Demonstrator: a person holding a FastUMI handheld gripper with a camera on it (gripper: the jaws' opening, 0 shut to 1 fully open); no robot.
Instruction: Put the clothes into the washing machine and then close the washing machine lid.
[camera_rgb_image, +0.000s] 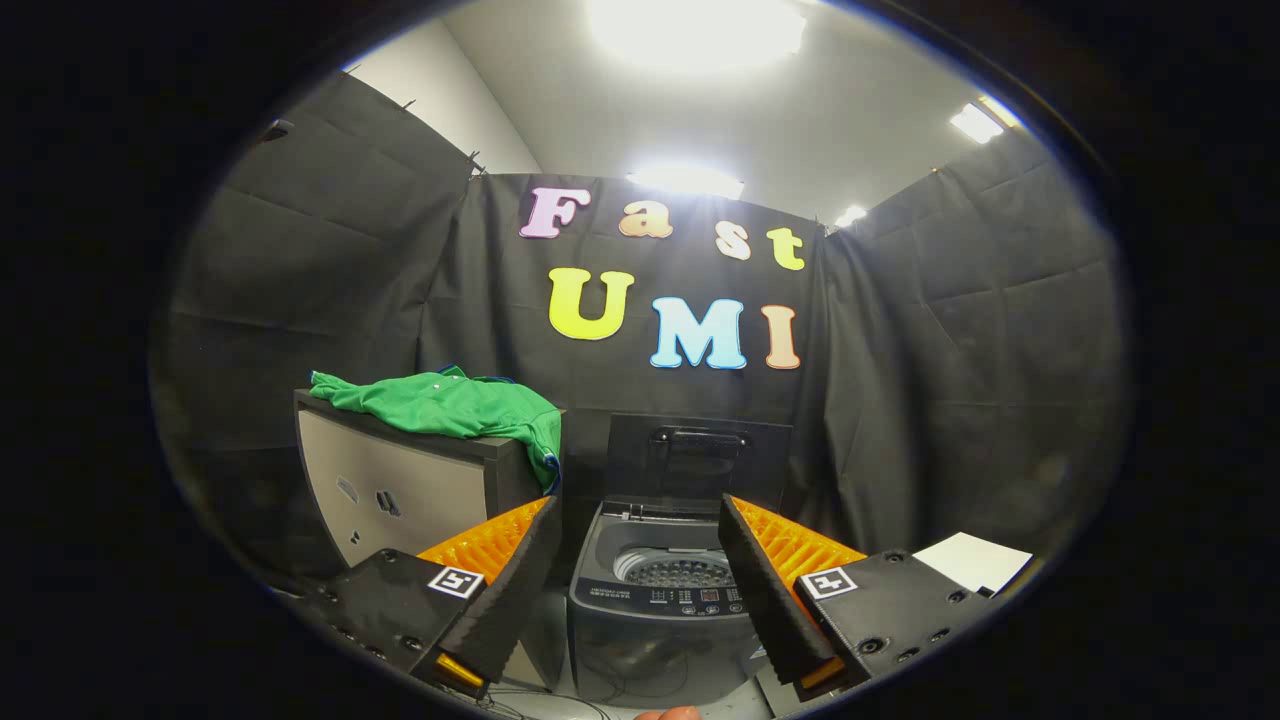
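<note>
Gripper view. Gripper (640, 560) held back from the work, jaws spread wide and released, nothing between them but open air.

Straight ahead through the gap between the jaws: small top-loading washing machine (660, 610) on the floor, its lid (697, 462) swung up and standing nearly upright at the back, perforated drum (678, 572) open to view and apparently bare of clothing, control panel (690, 600) along the near rim.

Ahead and off to the left of the jaws, higher than the machine's opening: green garment (450, 405) lying crumpled on top of a cabinet (400, 490), spread with its long axis running left to right, one end drooping over the cabinet's right corner just beside the raised lid. Garment well apart from the jaws and not yet touched.

Probable step in hand: start of the task, reach for the garment still to come. Needed move, as a judgement: up and leftward to the cabinet top, then a close on a fold, most easily on the drooping end nearest the machine; after that only a short carry rightward and down into the drum. Upright lid close by that path, so a snag of trailing cloth on it possible.

Beyond the right jaw, a white sheet (975, 560), well clear. Cables (560, 697) on the floor below the machine. Tip of a finger (668, 713) low between the jaws.
</note>
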